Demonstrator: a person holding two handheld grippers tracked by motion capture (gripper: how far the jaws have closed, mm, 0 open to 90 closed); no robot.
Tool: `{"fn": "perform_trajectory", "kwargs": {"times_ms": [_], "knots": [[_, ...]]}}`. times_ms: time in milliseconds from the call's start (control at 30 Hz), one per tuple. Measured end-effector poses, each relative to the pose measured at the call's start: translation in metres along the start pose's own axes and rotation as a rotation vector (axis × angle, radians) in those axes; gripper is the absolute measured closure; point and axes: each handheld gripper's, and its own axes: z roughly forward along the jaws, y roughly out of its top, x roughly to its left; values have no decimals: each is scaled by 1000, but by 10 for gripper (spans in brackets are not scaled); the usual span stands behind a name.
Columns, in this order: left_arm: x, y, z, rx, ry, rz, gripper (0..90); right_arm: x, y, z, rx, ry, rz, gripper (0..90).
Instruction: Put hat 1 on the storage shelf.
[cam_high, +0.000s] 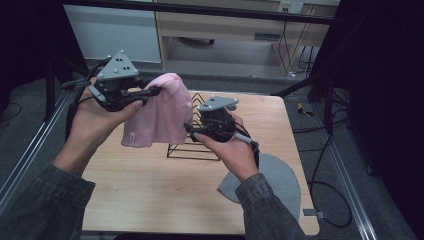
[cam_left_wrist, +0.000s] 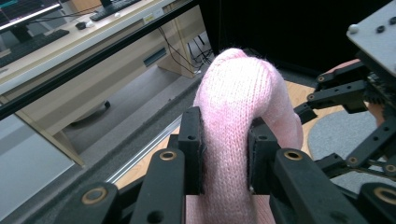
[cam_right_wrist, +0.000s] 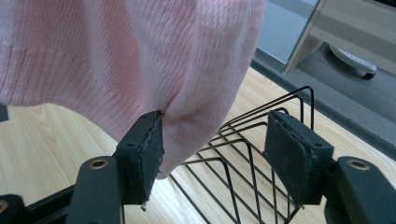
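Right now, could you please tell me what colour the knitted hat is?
Pale pink, plain ribbed knit; the knitted hat shows best in the left gripper view.

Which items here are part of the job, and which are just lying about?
In the job:
- pink knit hat, clamped in the left gripper
- right gripper, fingers open beside the hat's edge
- black wire rack, under the hat

Lying about:
- grey felt mat on the table

A: What's hanging in front of the right gripper (cam_right_wrist: 212, 154)?
B: A pink knit hat (cam_right_wrist: 140, 60) is drooping down over the desk (cam_right_wrist: 42, 154).
A: Are the fingers (cam_right_wrist: 140, 154) clamping it?
B: No, they're standing apart; the hat's edge is brushing one finger, and a black wire rack (cam_right_wrist: 261, 140) is sitting behind.
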Motion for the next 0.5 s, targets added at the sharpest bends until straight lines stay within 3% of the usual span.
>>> {"fn": "perform_trajectory", "kwargs": {"times_ms": [233, 367, 500], "knots": [[-1, 5, 7, 14, 10, 19, 721, 0, 3, -3, -35, 33, 34, 363], [-2, 8, 8, 1, 4, 16, 720, 5, 9, -8, -52, 28, 16, 390], [-2, 11, 8, -2, 2, 13, 718, 2, 17, -10, -63, -12, 6, 608]]}}
